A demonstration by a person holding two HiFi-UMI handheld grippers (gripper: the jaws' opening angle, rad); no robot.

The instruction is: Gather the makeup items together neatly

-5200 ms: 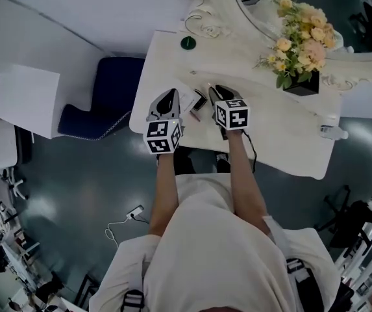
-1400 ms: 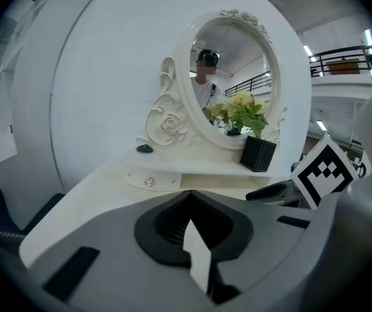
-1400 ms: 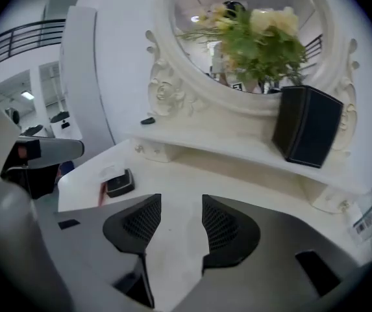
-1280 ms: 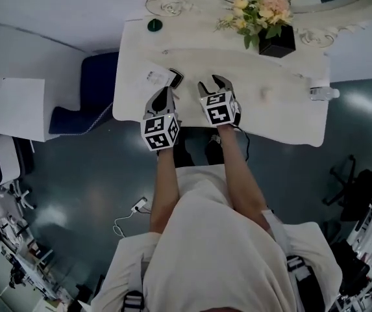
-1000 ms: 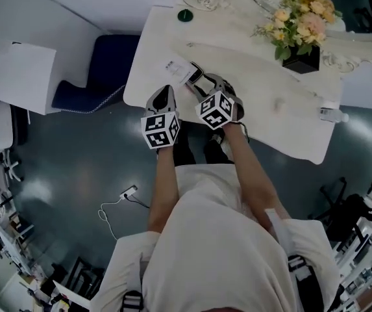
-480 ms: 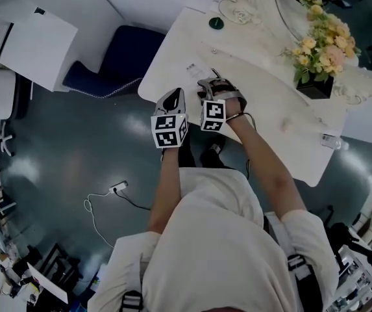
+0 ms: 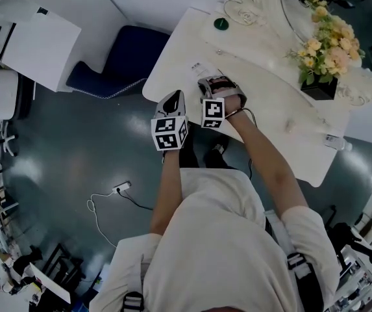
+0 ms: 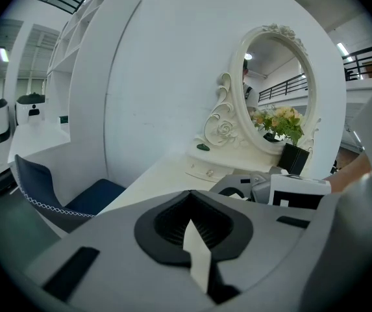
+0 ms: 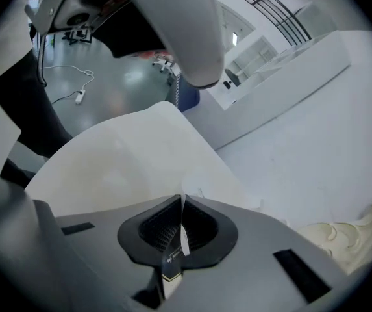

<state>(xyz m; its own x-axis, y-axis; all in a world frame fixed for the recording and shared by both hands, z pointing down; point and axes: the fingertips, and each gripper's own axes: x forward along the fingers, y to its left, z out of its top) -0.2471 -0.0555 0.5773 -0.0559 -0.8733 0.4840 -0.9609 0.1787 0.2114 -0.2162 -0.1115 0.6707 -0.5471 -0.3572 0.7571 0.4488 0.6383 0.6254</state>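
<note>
Two grippers, left gripper and right gripper, plus two thin flat pieces: one white slip, one dark sachet (both seen edge-on). One each of table, oval mirror, flower arrangement, small green disc, clear bottle and blue chair.

Head view: dim, bluish; pale sheen patches on floor.
Gripper views: brighter; round black vignette, strong fisheye bend.
Light source: ceiling lamp, far left.
Focus: left gripper and right gripper bodies soft near lens.
</note>
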